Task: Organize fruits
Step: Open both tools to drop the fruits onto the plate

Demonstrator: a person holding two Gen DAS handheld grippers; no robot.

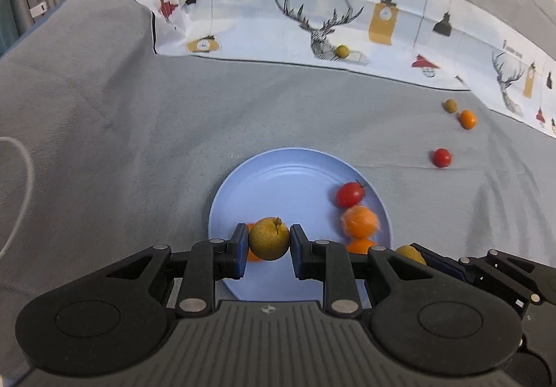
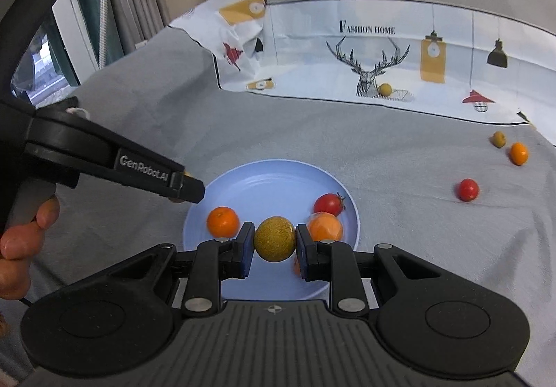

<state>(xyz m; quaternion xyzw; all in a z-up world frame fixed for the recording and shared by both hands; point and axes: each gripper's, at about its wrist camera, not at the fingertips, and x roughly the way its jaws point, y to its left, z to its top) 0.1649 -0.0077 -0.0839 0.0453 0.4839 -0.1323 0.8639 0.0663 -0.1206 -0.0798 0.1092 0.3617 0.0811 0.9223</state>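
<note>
Already each gripper, left [image 1: 269, 243] and right [image 2: 274, 240], clamps a small round green fruit across its middle; light, firm, smooth, likely to roll on the plate [image 2: 264, 178].

You are working over a matt grey cloth [image 1: 139, 130] with a soft, woven look, and the pale blue plate [image 1: 278, 178] on it looks like smooth plastic with a dull sheen. Your left gripper [image 1: 268, 244] is matt black plastic with bright metal pins, and the tomato [image 1: 350, 194] is glossy.
</note>
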